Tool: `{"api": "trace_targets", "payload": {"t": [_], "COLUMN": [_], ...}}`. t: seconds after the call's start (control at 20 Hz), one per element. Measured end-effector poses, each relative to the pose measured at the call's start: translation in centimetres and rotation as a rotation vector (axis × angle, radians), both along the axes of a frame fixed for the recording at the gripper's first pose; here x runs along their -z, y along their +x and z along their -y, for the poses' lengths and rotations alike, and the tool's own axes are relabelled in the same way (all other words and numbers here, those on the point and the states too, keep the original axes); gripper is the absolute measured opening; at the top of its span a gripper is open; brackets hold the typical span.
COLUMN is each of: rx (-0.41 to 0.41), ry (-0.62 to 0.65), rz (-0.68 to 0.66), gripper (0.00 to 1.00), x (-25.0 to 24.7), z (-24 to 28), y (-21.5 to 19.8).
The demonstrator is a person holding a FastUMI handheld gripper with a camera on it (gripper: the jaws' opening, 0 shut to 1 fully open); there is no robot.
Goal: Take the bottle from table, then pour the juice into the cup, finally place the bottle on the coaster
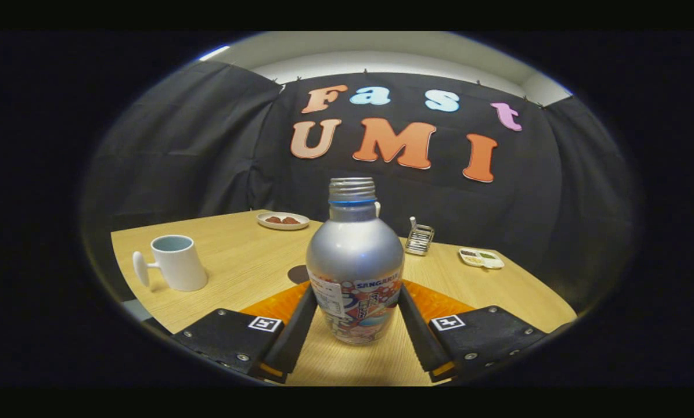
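1. Gripper view — the claw (355, 316) sits low over the wooden counter (242, 261), its two black fingers (291, 334) closed in on either side of the bottle (355, 261). Both appear to press against the lower, labelled part of the body, so the claw has hold of it.
2. The bottle stands upright between the fingers: silver metal, rounded shoulders, a threaded neck with a blue ring under the silver cap (352, 188), and a colourful printed label around the bottom half. Its base looks to be at or just above the counter; I cannot tell whether it touches.
3. An orange coaster (439, 302) lies just behind the bottle, showing on both sides of it beyond the fingers. A small dark round patch (298, 274) lies on the counter just past the coaster's left part.
4. Off to the left, well apart from the bottle, a white cup (178, 262) stands upright with its handle pointing away from the bottle.
5. Farther back — a small plate (283, 220) with brown pieces on it, a little metal rack (419, 239) to the right of the bottle's neck, and a shallow white tray (481, 258) with divided compartments beyond that.
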State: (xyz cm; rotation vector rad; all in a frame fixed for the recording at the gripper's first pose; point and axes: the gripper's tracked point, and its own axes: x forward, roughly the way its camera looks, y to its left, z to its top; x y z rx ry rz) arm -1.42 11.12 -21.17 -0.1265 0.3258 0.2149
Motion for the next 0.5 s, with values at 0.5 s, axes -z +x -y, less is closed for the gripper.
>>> {"api": "trace_targets", "payload": {"t": [0.5], "rx": [-0.056], "ry": [-0.321], "rz": [0.147], "gripper": [0.79], "x": [-1.4], "z": [-4.0], "y": [1.7]}}
